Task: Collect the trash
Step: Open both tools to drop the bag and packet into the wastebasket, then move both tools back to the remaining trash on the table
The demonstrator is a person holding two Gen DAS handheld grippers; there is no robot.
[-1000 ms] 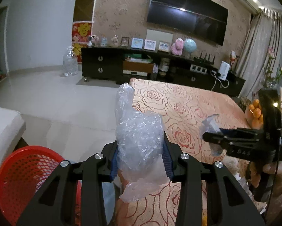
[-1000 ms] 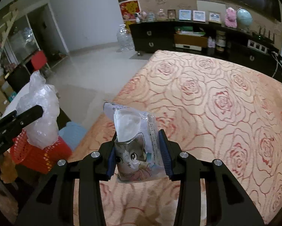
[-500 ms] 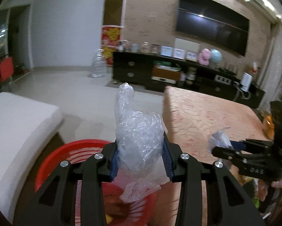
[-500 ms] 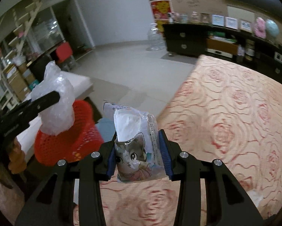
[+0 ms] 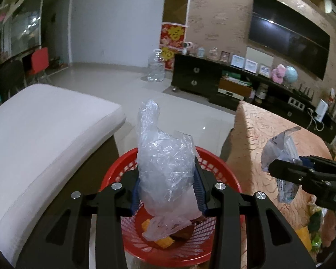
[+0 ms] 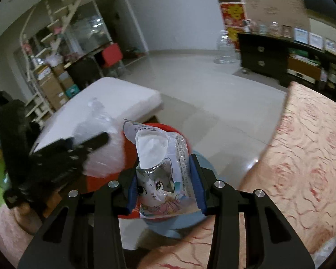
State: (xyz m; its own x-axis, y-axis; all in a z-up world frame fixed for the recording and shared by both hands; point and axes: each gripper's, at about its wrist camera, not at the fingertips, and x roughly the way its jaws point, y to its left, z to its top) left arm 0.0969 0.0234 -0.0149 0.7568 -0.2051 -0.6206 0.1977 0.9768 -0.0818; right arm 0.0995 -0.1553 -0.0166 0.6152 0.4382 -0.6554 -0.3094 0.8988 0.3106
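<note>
**Two Handfuls of Trash Poised Over the Red Basket**

We hold the left tool (image 5: 166,192) clamped on a crumpled clear plastic bag (image 5: 165,168), which hangs directly above the red basket (image 5: 226,170) on the floor; orange scraps (image 5: 164,242) and other waste already lie inside. At 3 o'clock in the left wrist view, our right tool (image 5: 280,170) grips a cat-print wrapper (image 6: 162,179), its blue pads (image 6: 196,183) pressed against both sides of the packet. In the right wrist view the basket sits at about 10 o'clock beyond that tool's tips, partly hidden, so the wrapper appears short of the rim. The rose-patterned bench (image 6: 307,157) runs along 3 o'clock, a white cushion (image 5: 44,130) at 9 o'clock. To finish well, we judge the left tool should lower a little before parting, since light film may drift, and the right tool should wait until centred over the opening.
</note>
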